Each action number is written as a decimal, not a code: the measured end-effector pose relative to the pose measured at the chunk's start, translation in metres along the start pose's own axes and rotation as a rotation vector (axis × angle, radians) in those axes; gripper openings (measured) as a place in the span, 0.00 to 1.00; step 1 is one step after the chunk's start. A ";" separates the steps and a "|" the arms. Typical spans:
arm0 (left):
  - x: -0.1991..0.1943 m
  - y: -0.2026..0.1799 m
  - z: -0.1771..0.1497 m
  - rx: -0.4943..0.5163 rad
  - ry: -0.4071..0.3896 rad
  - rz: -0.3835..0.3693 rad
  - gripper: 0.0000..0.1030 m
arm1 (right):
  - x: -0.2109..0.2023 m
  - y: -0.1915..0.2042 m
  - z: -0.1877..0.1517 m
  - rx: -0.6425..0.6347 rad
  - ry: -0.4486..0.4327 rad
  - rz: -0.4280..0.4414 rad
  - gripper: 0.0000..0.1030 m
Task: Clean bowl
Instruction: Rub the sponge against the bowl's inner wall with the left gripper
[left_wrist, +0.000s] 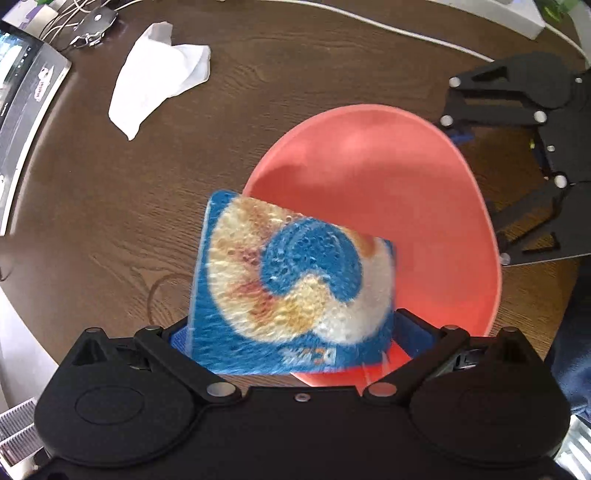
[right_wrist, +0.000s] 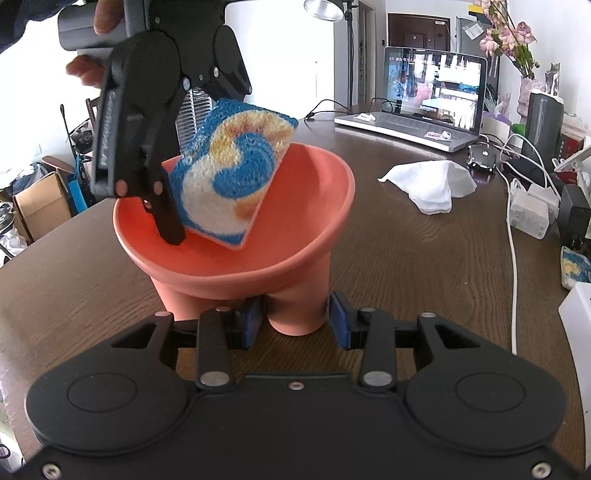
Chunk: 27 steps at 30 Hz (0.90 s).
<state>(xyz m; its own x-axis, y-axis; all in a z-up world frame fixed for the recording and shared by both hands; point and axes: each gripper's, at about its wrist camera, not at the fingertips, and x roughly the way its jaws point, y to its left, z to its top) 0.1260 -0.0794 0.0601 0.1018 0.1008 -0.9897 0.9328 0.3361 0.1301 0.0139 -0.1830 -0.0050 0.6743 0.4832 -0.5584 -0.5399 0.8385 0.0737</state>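
Left gripper (left_wrist: 291, 332): jaws clamped on the blue swirl sponge (left_wrist: 291, 277), tilted into the bowl.
Right gripper (right_wrist: 295, 321): jaws clenched on one foot of the salmon bowl (right_wrist: 236, 254).
Surface: dark wood-grain table (right_wrist: 406, 277); white cloth (right_wrist: 432, 184) and open laptop (right_wrist: 417, 107) well beyond the jaws.

Open laptop (right_wrist: 424, 99), crumpled white cloth (right_wrist: 432, 182), cables, flowers (right_wrist: 506, 33) on brown table (right_wrist: 406, 258).

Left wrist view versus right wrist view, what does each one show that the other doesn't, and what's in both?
Only the left wrist view looks straight down into the bowl, showing its bare inside. Only the right wrist view shows the bowl's legs, the right gripper shut on one leg, the open laptop, the flowers and a person's hand. Both show the left gripper shut on the sponge, the white cloth and the wooden table.
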 end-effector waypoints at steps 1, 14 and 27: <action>-0.003 0.001 -0.001 -0.003 -0.008 -0.008 1.00 | 0.000 0.000 0.000 0.000 -0.001 0.002 0.43; -0.012 -0.002 0.017 -0.031 -0.091 0.073 0.87 | -0.001 -0.001 0.000 0.006 -0.007 0.000 0.43; -0.041 -0.055 -0.020 0.218 -0.324 0.436 0.31 | 0.000 -0.003 0.000 0.004 -0.015 0.005 0.42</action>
<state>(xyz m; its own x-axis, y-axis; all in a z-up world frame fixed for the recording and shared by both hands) 0.0637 -0.0836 0.0948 0.5610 -0.1160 -0.8196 0.8270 0.1237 0.5485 0.0150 -0.1855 -0.0051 0.6792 0.4912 -0.5454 -0.5414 0.8370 0.0797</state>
